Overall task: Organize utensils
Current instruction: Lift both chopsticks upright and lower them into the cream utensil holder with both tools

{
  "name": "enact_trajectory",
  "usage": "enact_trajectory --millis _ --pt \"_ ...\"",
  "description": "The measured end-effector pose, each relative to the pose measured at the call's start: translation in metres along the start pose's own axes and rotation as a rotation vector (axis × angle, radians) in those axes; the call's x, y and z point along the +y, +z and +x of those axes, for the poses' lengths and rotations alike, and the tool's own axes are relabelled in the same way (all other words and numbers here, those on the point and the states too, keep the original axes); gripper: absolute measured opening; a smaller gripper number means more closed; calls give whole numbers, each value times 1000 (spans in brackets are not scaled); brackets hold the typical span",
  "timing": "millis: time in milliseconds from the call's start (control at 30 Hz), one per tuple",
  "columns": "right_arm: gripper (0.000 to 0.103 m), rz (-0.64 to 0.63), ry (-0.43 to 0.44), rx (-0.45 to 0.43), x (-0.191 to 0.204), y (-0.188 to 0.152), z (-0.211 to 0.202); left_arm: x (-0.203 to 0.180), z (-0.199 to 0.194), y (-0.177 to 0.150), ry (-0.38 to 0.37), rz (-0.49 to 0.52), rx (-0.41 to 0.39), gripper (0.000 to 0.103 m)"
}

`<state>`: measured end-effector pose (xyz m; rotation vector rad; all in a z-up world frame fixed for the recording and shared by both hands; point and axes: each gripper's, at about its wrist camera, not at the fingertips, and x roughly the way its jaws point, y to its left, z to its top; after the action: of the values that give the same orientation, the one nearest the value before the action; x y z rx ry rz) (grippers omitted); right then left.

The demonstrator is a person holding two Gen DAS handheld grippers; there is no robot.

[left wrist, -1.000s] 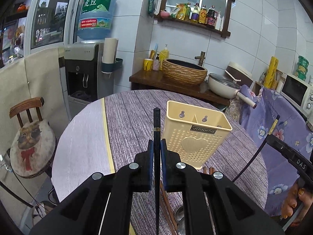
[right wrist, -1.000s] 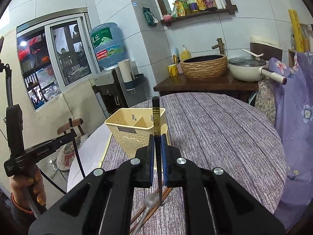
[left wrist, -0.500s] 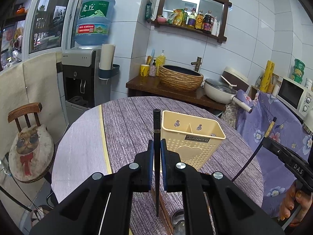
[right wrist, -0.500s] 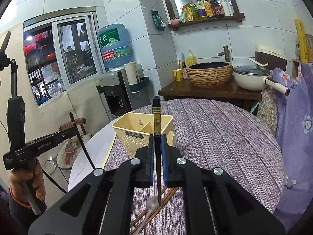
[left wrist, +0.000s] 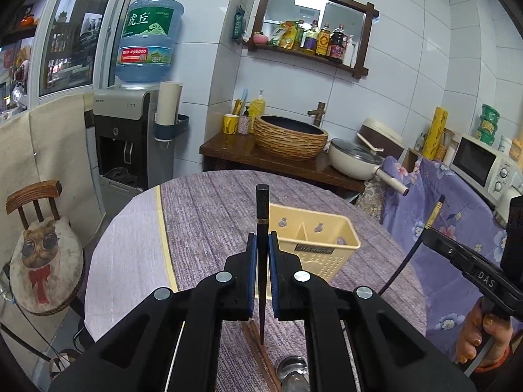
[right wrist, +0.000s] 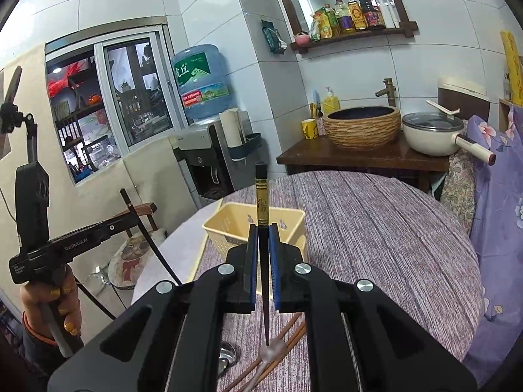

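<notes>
A black chopstick (left wrist: 262, 215) stands upright, thick end up, clamped between blue pads. A second black chopstick (right wrist: 261, 202), gold-banded near its top, is held upright the same way. Behind them on the table a cream perforated holder (left wrist: 322, 254) stands upright, divided into compartments. Brown chopsticks (right wrist: 278, 356) and a metal spoon (left wrist: 292, 369) lie flat on the cloth nearer the cameras.

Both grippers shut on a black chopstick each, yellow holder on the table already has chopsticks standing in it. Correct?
Not quite. The left gripper and right gripper each clamp a black chopstick, but the yellow holder on the table is empty, as the left wrist view shows.
</notes>
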<state>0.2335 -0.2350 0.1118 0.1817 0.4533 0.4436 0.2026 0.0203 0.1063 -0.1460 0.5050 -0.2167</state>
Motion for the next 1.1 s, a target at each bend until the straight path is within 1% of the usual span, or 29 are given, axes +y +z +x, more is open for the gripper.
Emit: enact_trajectory --millis 100,233,367,433,533,633,700,867,967,1100 --pt "8 -4 35 -14 5 20 -5 -3 -14 20 -22 11 -33 8" --pt "8 -11 55 -65 12 55 -13 -17 -36 53 -21 56 -123 8" --pt "8 -29 26 -129 21 91 -14 -32 -42 84 -10 73 -183 8" --pt "8 -33 9 -155 24 106 -10 -38 -36 98 -3 69 -204 8" --pt "8 -46 -32 -181 27 118 1 -45 -20 109 12 62 -224 8" --pt "8 -44 -57 -174 24 114 20 -48 3 110 26 49 -225 8" --pt "8 -45 -82 -158 20 104 35 -46 16 107 33 32 -216 8" --pt "8 -34 -117 -95 8 74 69 -41 55 83 49 12 -160 8" --pt "8 -25 -126 -59 1 60 83 -35 73 68 48 -6 -108 8" --pt "8 -5 -132 -24 -5 46 97 -30 88 54 54 -16 -59 8"
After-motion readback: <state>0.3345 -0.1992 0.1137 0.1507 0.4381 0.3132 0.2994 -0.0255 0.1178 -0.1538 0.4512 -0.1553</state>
